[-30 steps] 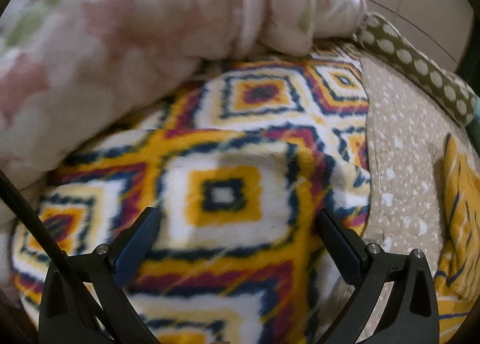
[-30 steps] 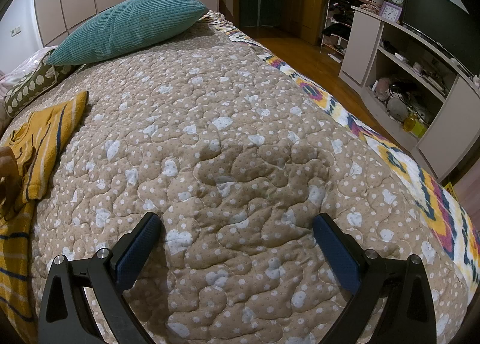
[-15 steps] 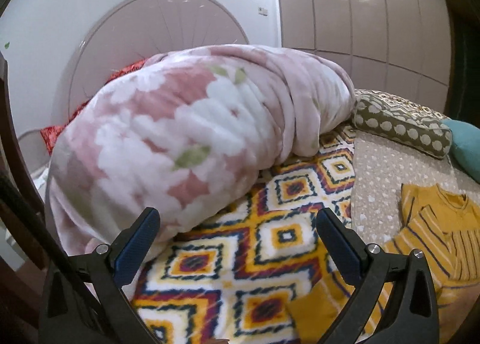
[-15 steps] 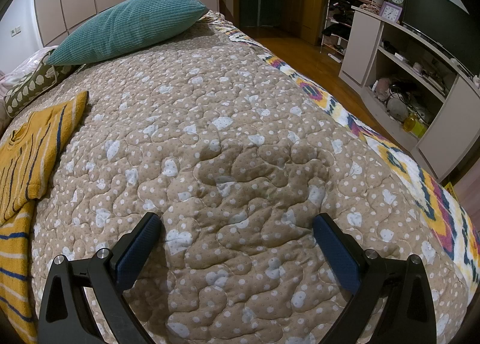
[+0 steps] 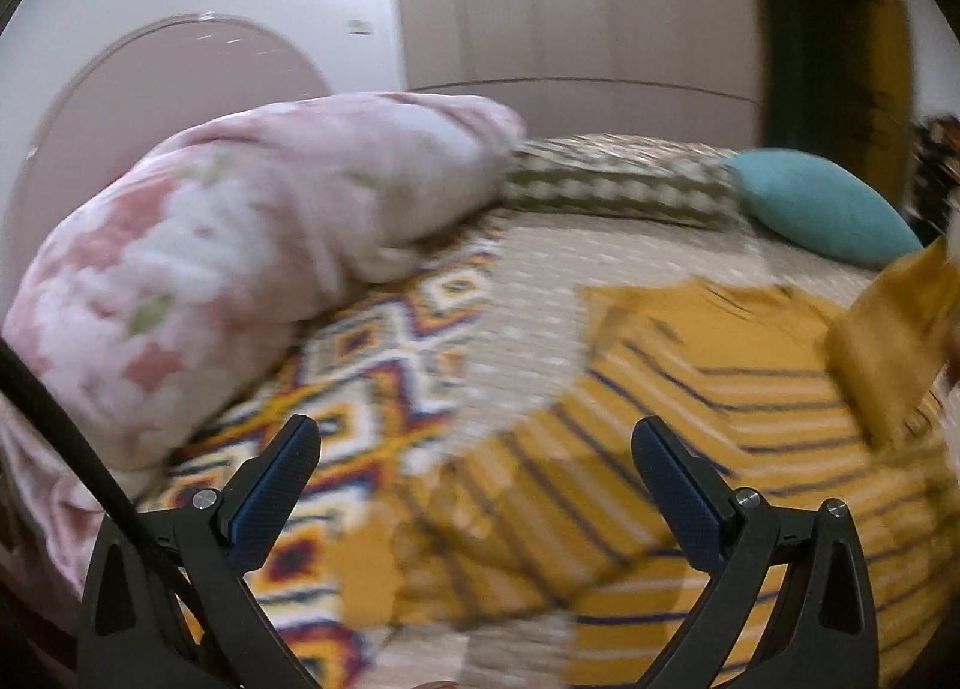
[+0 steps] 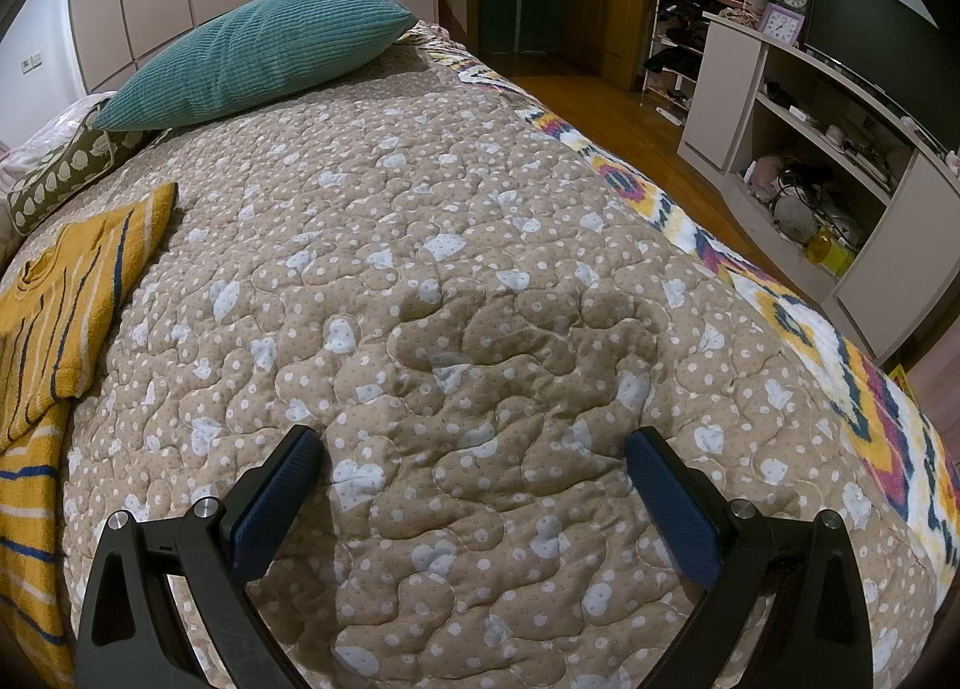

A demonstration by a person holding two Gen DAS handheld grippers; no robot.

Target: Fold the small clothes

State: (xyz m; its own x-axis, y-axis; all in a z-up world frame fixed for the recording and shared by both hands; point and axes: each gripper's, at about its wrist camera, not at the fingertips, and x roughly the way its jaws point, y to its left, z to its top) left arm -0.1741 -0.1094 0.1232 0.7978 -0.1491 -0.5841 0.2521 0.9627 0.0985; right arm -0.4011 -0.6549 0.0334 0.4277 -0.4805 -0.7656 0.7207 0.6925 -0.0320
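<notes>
Quilted bedspread (image 6: pixel 480 281) fills the right wrist view, bare in front of the right gripper (image 6: pixel 471 485), jaws spread wide, nothing between them. Yellow striped top (image 5: pixel 690 419) lies flat on the bed's left part, just ahead of the left gripper (image 5: pixel 474 488), also spread and empty; left view is motion-blurred. Step looks like first approach: aim the left jaws at a hem or sleeve edge, pinch 1 layer only, fold toward the bare quilt. Room: pink floral blanket (image 5: pixel 228 245) crowds the left, teal pillow (image 6: pixel 258 53) sits well back, bed edge drops off right.
</notes>
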